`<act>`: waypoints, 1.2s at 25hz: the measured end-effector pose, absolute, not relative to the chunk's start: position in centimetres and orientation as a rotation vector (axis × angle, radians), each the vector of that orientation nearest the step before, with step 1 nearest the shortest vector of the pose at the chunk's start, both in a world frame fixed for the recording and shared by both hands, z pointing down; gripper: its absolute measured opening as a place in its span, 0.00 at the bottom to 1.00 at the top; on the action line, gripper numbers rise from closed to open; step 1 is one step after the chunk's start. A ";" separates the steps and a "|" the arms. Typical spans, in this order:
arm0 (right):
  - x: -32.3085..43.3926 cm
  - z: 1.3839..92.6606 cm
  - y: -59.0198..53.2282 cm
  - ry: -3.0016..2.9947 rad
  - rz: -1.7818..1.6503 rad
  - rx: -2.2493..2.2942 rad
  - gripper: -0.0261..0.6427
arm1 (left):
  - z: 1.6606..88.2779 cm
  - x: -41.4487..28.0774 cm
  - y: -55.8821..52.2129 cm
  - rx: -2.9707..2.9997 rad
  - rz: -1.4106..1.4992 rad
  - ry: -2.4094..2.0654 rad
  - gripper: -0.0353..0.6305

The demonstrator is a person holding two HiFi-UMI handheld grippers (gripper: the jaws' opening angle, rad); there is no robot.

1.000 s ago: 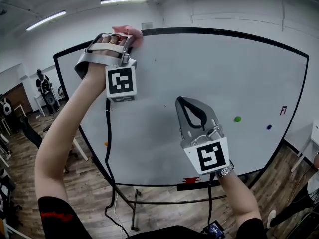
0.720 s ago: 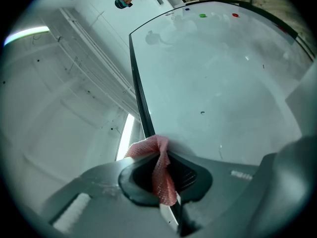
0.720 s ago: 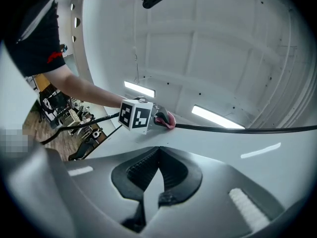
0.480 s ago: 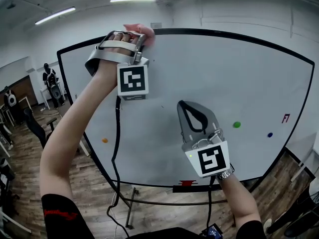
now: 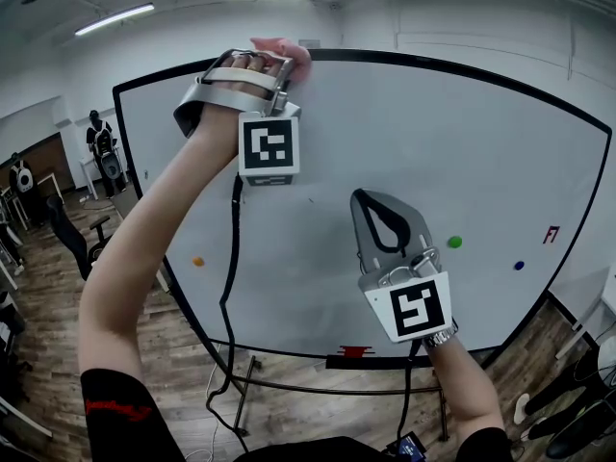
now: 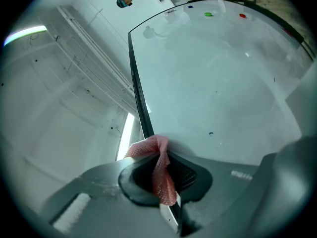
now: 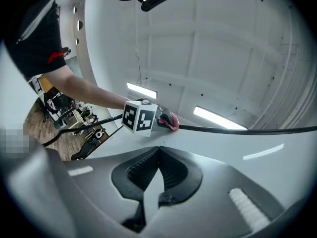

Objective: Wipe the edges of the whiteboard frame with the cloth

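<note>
With left gripper (image 5: 265,65), pinches cloth (image 5: 289,54) tight and presses it against the top edge of the whiteboard frame (image 5: 433,61). Keeps cloth as a twisted pink mesh strip, long axis along the jaws, bunched end forward. Holds right gripper (image 5: 366,198) closed, empty, before whiteboard (image 5: 433,142). Stands over wood floor (image 5: 58,287), white walls around.

The pink mesh cloth (image 6: 159,172) is pinched, crumpled, between the left fingers (image 6: 136,177). Its top bunches past their tips, pressed on the whiteboard's thin black frame (image 6: 140,100) along its top edge.
</note>
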State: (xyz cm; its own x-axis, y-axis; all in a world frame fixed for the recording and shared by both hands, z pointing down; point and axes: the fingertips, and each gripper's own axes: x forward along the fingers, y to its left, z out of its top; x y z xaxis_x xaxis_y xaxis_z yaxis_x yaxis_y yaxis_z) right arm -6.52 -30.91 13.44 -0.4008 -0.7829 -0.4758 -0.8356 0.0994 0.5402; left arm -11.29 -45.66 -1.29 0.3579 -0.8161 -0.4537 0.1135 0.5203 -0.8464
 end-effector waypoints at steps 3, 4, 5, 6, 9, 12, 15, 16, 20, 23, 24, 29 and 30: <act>-6.4 13.2 -30.5 2.273 1.203 -1.679 0.04 | -1.6 -11.2 -45.3 -0.806 -0.692 1.044 0.09; -6.4 13.1 -30.4 2.270 1.204 -1.677 0.04 | -1.7 -11.1 -45.2 -0.809 -0.689 1.045 0.09; -6.4 13.1 -30.3 2.268 1.203 -1.676 0.04 | -1.6 -10.8 -45.2 -0.817 -0.682 1.044 0.09; -6.3 13.2 -30.3 2.266 1.200 -1.678 0.04 | -1.6 -10.5 -45.3 -0.825 -0.673 1.041 0.09; -6.1 13.5 -30.6 2.264 1.176 -1.697 0.04 | -1.4 -9.6 -45.2 -0.830 -0.661 1.028 0.09; -6.6 13.7 -30.8 2.260 1.157 -1.711 0.04 | -1.3 -9.3 -45.1 -0.829 -0.668 1.015 0.09; -7.2 13.9 -30.7 2.244 1.164 -1.742 0.04 | -1.3 -9.3 -45.0 -0.844 -0.665 1.009 0.09; -7.3 13.9 -30.8 2.236 1.166 -1.754 0.04 | -1.5 -9.4 -45.0 -0.834 -0.659 1.013 0.09; -7.4 14.1 -30.9 2.221 1.147 -1.798 0.04 | -1.5 -9.4 -45.1 -0.802 -0.675 1.030 0.09; -7.1 14.3 -30.7 2.198 1.098 -1.836 0.04 | -1.5 -9.1 -44.8 -0.807 -0.665 1.031 0.09; -7.0 14.3 -30.7 2.189 1.086 -1.843 0.04 | -1.6 -9.0 -44.8 -0.818 -0.658 1.032 0.09; -7.1 14.9 -31.1 2.151 1.063 -1.887 0.04 | -1.5 -8.9 -44.9 -0.805 -0.637 1.018 0.09; -7.2 15.1 -31.1 2.143 1.046 -1.893 0.04 | -1.4 -8.9 -45.0 -0.813 -0.629 1.015 0.09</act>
State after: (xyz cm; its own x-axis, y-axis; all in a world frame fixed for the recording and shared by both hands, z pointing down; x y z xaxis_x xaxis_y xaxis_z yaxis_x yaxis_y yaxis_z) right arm -7.25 -31.13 15.09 -0.2238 -0.8400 -0.4942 -0.9064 -0.0069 0.4223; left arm -8.86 -44.96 -1.44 0.4031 -0.7774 -0.4829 0.0867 0.5577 -0.8255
